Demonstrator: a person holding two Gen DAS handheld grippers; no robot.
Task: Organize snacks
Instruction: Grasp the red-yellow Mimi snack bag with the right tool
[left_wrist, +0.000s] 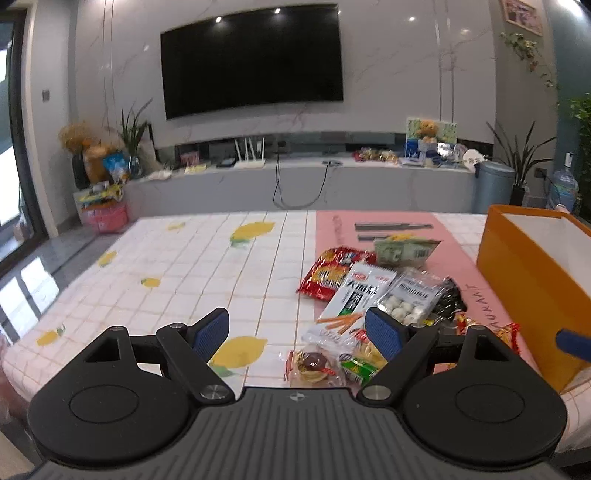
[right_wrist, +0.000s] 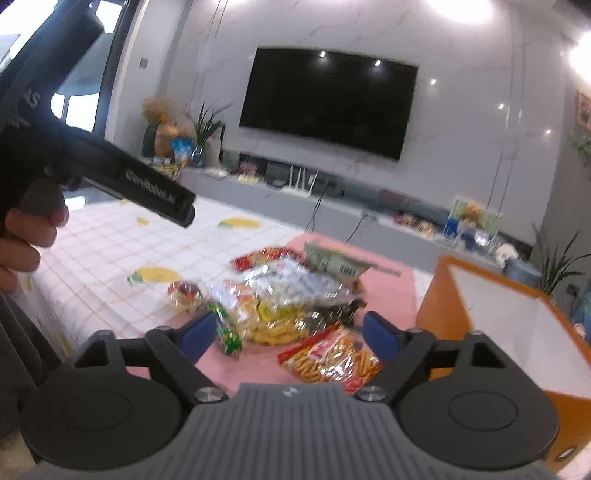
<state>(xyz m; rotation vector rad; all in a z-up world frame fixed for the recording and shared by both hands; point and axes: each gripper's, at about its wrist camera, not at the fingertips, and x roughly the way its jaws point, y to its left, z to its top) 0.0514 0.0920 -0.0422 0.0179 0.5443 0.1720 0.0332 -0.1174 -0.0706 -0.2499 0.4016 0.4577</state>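
Progress: you are looking at a task that seems barely begun; every snack in view is lying loose on the tabletop (left_wrist: 184, 266), and what shows of the orange box (left_wrist: 524, 273) interior is bare white wall.
Snack pile: the packets (right_wrist: 280, 302) are sitting in a heap on the pink runner (left_wrist: 454, 258), just beside the box and not inside it.
Left claw: your left claw (left_wrist: 297, 330) is standing with its blue pads apart, hovering at the near edge of the pile with nothing between them; the white packet (left_wrist: 360, 291) and a red packet (left_wrist: 332, 273) are lying just beyond its tips.
Right claw: your right claw (right_wrist: 290, 332) is standing with its pads apart; the orange-stick packet (right_wrist: 332, 360) and the yellow puff packet (right_wrist: 275, 326) are lying in the gap, but no pad is pressing on either, so nothing is gripped.
Remaining: judging by the layout, you are still facing the whole job, lifting each packet and placing it in the box.
Caution: the right view is blurring, so exact contact is hard to tell.
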